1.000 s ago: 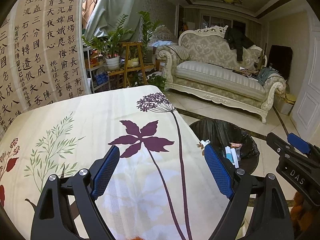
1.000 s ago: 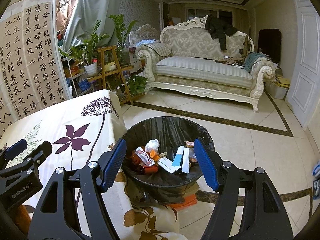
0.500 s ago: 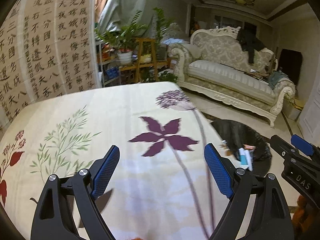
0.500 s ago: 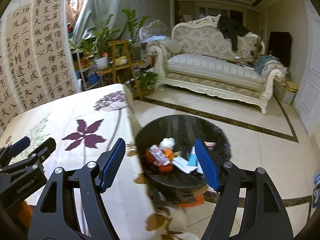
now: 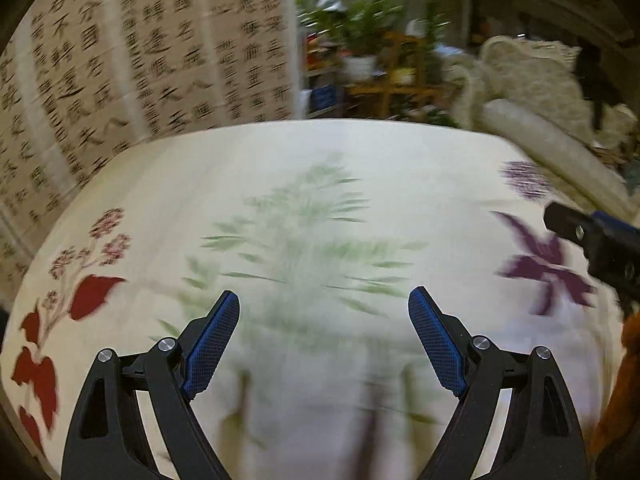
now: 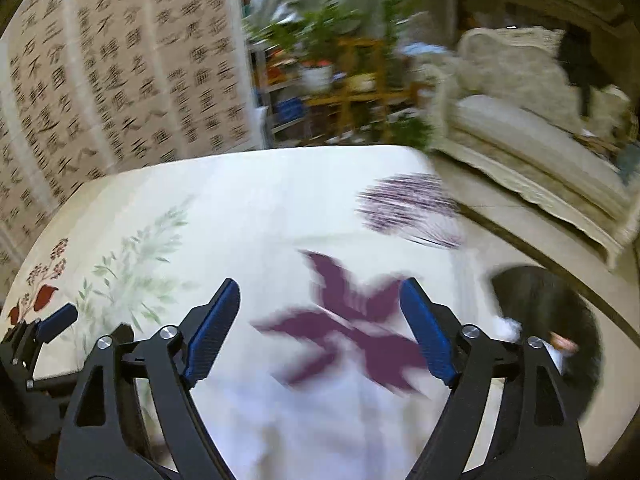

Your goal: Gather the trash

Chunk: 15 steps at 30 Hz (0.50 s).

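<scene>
Both views are blurred by motion. My left gripper (image 5: pixel 323 300) hangs open over the floral tablecloth (image 5: pixel 320 184), above the green leaf print, with nothing between its blue pads. My right gripper (image 6: pixel 320 290) hovers over the purple flower print, its jaws opening and empty. The black-lined trash bin (image 6: pixel 552 320) stands on the floor off the table's right edge, with some pale scraps showing inside. The right gripper's tip (image 5: pixel 592 236) shows at the right edge of the left wrist view. The left gripper's tip (image 6: pixel 48 328) shows at the left of the right wrist view. I see no loose trash on the cloth.
A calligraphy screen (image 5: pixel 120 60) stands behind the table at the left. Potted plants on a wooden stand (image 6: pixel 344 76) are at the back. A cream sofa (image 6: pixel 520 120) lines the right side, with tiled floor (image 6: pixel 540 240) between it and the table.
Both grippers swung left, from over the trash bin and table corner to over the tablecloth. The bin slid to the right edge of the right wrist view and left the other. The right jaws widened.
</scene>
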Motion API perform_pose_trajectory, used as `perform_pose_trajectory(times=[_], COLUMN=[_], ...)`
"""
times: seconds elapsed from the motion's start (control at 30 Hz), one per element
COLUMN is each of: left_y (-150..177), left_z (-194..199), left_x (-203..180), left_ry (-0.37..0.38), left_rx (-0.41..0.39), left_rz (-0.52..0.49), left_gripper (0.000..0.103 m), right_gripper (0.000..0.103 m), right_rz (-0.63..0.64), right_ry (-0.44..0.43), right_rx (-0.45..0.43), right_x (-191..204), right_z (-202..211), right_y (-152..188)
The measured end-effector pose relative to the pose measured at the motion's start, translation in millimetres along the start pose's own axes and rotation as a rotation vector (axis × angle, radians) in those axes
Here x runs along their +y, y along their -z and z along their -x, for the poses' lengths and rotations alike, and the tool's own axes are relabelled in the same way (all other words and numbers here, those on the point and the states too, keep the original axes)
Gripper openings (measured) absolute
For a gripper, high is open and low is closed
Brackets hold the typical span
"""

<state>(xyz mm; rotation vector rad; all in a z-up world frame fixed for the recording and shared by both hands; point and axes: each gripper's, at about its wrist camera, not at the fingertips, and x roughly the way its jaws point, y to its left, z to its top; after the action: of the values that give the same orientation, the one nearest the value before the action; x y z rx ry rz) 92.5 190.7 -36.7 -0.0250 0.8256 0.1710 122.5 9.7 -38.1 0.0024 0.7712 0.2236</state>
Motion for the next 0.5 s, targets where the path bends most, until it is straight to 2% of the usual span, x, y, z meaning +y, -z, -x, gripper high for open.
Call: perform_pose_trajectory(times=[0.1,0.3,0.33,0.4,0.5], left_y=[-11.1,-25.6,-26.7,-29.9,-34.4], left_z=[-20.0,-51.4,-53.8,-56.8,-61.3], left_x=[37.2,89.0,95.2,101.8,105.7], left_ry=[-0.046,-0.097,-0.084,-0.087,-0.085], left_rx=[0.044,0.137,0.142,0.145,0.140], left_rz=[0.045,0.112,0.124,0.133,0.123], left_gripper=[0.084,0.085,0.086,0.087,0.091], right_gripper=[0.085,0.087,0.091,0.092,0.097], right_rz=[0.033,0.068,0.080,0.087,0.084], right_ry=[-0.052,-0.075,-0.071,-0.057,0.023], right_rx=[0.071,0.161,0.180,0.203,0.198], right_x=[48.3,125.8,139.4,155.3,174.0], right_z=[-46.1,-119.0,-131.1,-147.9,-168.5], right_y=[-25.4,-66.9,-73.1,-79.9,-90.8])
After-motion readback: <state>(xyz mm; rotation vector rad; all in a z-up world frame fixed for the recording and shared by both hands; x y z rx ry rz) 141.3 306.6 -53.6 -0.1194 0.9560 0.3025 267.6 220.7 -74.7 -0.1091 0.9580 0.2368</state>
